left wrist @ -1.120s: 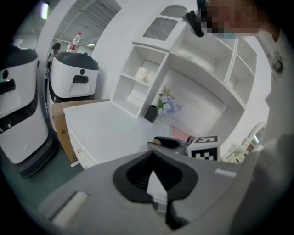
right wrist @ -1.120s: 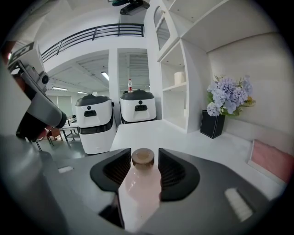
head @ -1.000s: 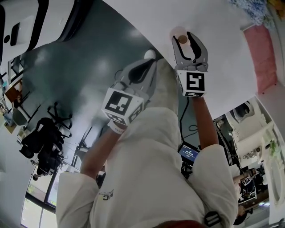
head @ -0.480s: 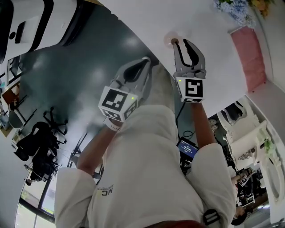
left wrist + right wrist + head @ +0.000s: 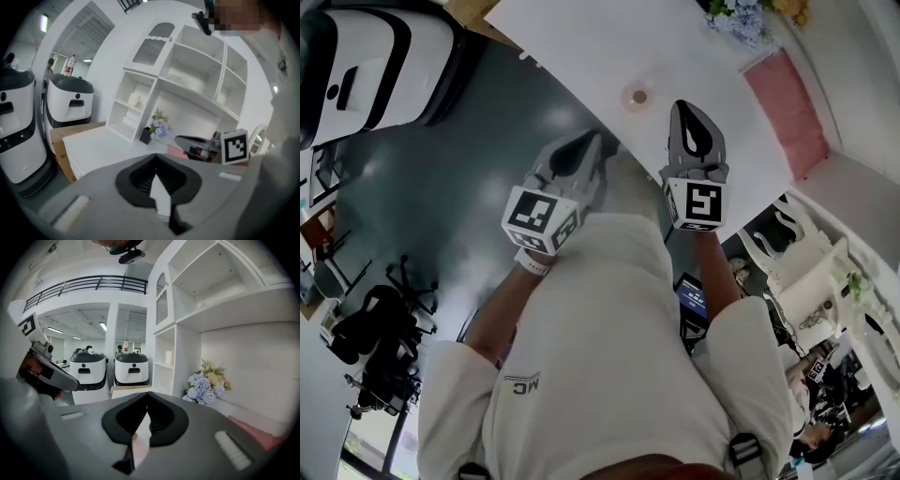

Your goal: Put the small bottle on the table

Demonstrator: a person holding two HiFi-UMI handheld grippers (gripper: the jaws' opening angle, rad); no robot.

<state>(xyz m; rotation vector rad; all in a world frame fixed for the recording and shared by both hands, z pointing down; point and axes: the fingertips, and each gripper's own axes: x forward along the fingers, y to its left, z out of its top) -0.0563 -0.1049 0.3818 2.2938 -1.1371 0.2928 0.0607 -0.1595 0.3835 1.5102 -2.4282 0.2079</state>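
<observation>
While I am looking down over the person's shoulders, the small pale bottle with the brown cap [image 5: 638,96] is standing on the white rectangular tabletop [image 5: 581,37], near its edge and free of both tools. The right gripper [image 5: 685,105] is hovering near the bottle without touching it. Its grey jaws have just been closing and are meeting tip to tip with nothing between them. The left gripper [image 5: 592,140] is hanging beside it, above the dark grey floor [image 5: 441,187], and I am seeing its jaws pressed together too, holding nothing. A pink rectangular mat [image 5: 783,111] is lying farther along the table, well apart from the bottle. A bunch of blue and yellow flowers [image 5: 736,17] is sitting toward the far side.
</observation>
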